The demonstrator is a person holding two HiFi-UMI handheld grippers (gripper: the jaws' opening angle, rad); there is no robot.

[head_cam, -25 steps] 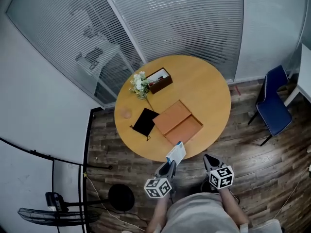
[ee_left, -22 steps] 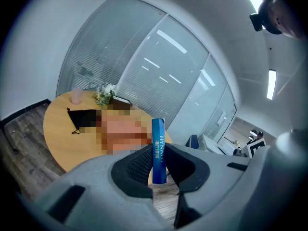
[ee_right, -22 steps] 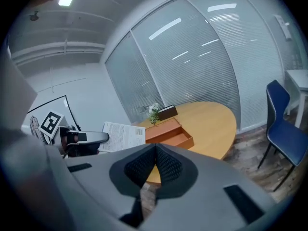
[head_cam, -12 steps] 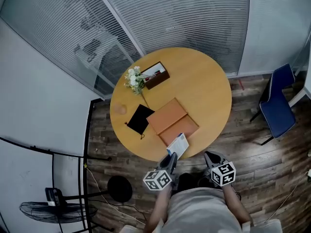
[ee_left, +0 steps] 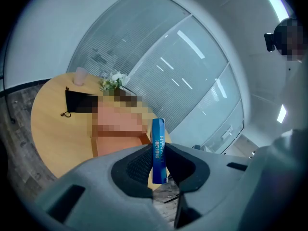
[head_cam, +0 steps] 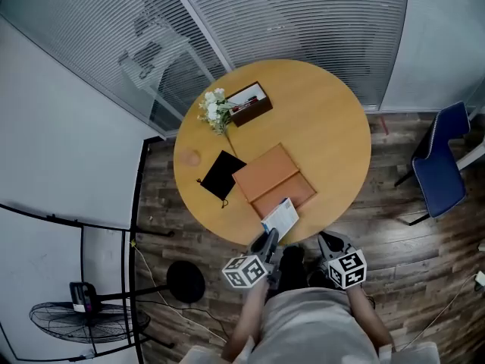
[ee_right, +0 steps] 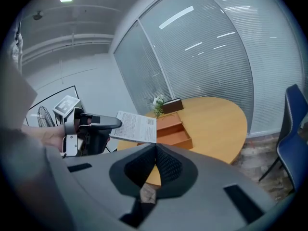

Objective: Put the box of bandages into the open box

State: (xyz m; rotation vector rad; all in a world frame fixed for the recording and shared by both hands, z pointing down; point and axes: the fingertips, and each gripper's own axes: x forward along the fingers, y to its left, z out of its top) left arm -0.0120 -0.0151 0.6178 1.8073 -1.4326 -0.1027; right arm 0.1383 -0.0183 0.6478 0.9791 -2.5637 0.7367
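At the table's (head_cam: 333, 112) 6 o'clock edge, the box of bandages (head_cam: 280, 218), clamped in the left gripper (head_cam: 269, 240), has been brought nearer the open box (head_cam: 286, 193), so placing is judged imminent, while the right gripper (head_cam: 327, 246) is held closed on nothing.

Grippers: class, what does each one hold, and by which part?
Left gripper holds the bandage box by its near end, jaws pressing its two broad faces. Right gripper is shut and empty.

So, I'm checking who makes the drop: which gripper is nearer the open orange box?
Left. The left gripper holds the bandage box just short of the open box; the right gripper, shut and empty, hangs farther back, off to the side.
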